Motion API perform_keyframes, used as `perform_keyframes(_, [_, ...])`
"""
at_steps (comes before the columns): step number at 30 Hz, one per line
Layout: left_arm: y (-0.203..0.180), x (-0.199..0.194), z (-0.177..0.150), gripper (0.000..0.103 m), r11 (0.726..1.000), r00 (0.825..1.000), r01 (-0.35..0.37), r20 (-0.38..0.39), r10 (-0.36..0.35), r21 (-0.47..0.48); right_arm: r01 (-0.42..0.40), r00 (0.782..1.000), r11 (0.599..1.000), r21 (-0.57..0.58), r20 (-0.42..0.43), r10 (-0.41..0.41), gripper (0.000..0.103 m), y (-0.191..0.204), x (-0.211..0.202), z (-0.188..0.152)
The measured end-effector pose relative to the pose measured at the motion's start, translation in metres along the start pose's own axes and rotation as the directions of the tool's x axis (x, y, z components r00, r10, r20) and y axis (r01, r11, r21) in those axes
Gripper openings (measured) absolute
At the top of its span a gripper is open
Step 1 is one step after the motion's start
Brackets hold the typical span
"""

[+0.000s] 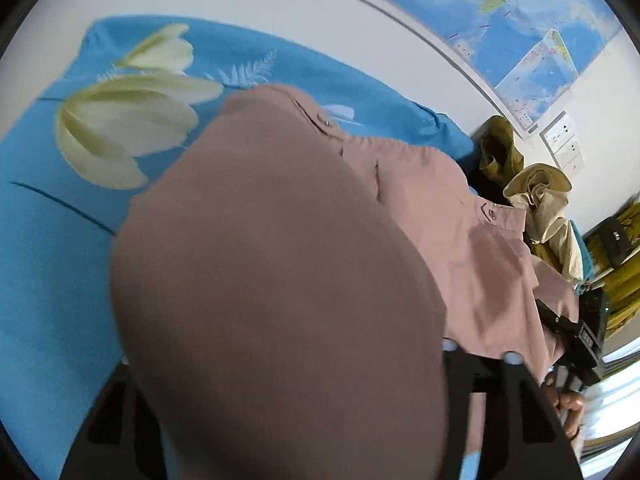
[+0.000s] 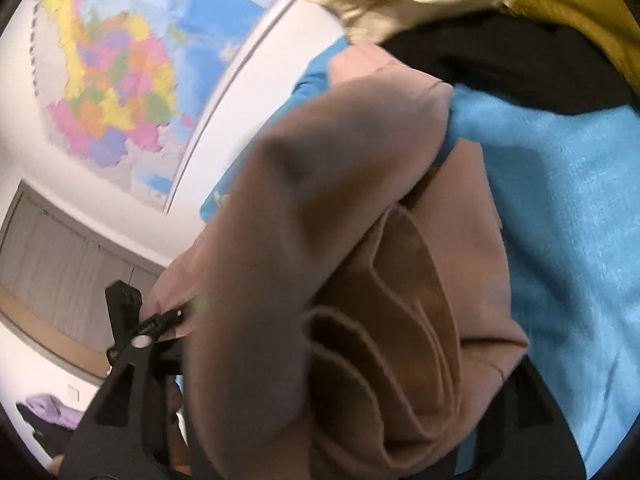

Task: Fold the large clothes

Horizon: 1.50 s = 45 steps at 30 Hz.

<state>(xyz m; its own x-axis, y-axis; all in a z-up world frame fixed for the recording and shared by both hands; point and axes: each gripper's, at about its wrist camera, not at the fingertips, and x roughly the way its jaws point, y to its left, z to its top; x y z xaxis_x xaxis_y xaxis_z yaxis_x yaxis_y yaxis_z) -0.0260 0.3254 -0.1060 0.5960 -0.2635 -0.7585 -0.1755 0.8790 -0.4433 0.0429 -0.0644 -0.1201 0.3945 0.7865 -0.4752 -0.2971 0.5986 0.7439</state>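
A dusty-pink garment (image 1: 280, 264), partly folded into layers, lies on a blue flowered bedsheet (image 1: 48, 240). The left claw (image 1: 304, 420) and right claw (image 2: 332, 420) each hold bunched cloth. More clothes (image 1: 540, 200) wait beside it, unfolded.

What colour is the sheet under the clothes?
The sheet is bright blue with big white flowers, clearest in the left wrist view.
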Motion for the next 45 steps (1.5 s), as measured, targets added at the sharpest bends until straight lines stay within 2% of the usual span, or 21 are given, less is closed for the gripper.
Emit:
perform_keyframes(2, [-0.004, 0.003, 0.001, 0.075, 1.0, 1.0, 0.018, 0.011, -0.018, 0.018, 0.0, 1.0, 1.0, -0.009, 0.007, 0.0, 0.073, 0.004, 0.003, 0.003])
perform_keyframes(4, [-0.01, 0.008, 0.003, 0.078, 1.0, 1.0, 0.013, 0.016, -0.013, 0.027, 0.004, 1.0, 0.999, -0.047, 0.0, -0.004, 0.079, 0.011, 0.01, 0.004])
perform_keyframes(6, [-0.015, 0.012, 0.006, 0.074, 0.999, 1.0, -0.009, 0.021, 0.009, 0.04, 0.017, 1.0, 0.998, -0.06, -0.011, -0.018, 0.065, 0.012, 0.016, 0.004])
perform_keyframes(7, [-0.016, 0.012, 0.006, 0.058, 0.998, 0.999, -0.031, 0.026, 0.03, 0.046, 0.008, 1.0, 0.998, -0.056, -0.024, -0.01, 0.045, 0.01, 0.019, 0.004])
perform_keyframes(8, [-0.018, 0.011, 0.007, 0.049, 0.996, 0.997, -0.069, 0.033, 0.067, 0.053, 0.004, 1.0, 0.999, -0.048, -0.026, -0.006, 0.038, 0.009, 0.02, 0.005])
perform_keyframes(10, [-0.017, 0.007, 0.007, 0.029, 0.994, 0.995, -0.096, 0.043, 0.094, 0.059, -0.031, 0.999, 0.999, -0.034, -0.022, 0.03, 0.03, 0.006, 0.015, 0.005])
perform_keyframes(13, [-0.016, -0.001, 0.008, 0.021, 0.993, 0.993, -0.108, 0.057, 0.105, 0.049, -0.098, 0.995, 0.995, -0.032, -0.004, 0.098, 0.022, 0.009, 0.002, 0.007])
perform_keyframes(23, [-0.031, -0.047, 0.03, 0.017, 0.991, 0.984, -0.1, 0.157, 0.085, 0.094, -0.187, 0.981, 0.97, -0.155, 0.025, 0.193, 0.019, 0.059, -0.034, 0.025])
perform_keyframes(30, [-0.041, -0.085, 0.05, 0.017, 0.984, 0.966, -0.125, 0.242, 0.091, 0.129, -0.219, 0.972, 0.941, -0.259, 0.028, 0.234, 0.019, 0.1, -0.043, 0.037])
perform_keyframes(35, [-0.04, -0.106, 0.065, 0.017, 0.979, 0.949, -0.158, 0.292, 0.116, 0.126, -0.23, 0.969, 0.925, -0.301, 0.022, 0.248, 0.019, 0.126, -0.034, 0.048])
perform_keyframes(37, [-0.036, -0.114, 0.071, 0.017, 0.979, 0.943, -0.167, 0.308, 0.124, 0.12, -0.237, 0.967, 0.919, -0.316, 0.014, 0.255, 0.019, 0.14, -0.023, 0.042])
perform_keyframes(45, [-0.018, -0.131, 0.091, 0.017, 0.969, 0.916, -0.236, 0.349, 0.196, 0.076, -0.235, 0.969, 0.897, -0.373, -0.024, 0.244, 0.018, 0.176, 0.002, 0.051])
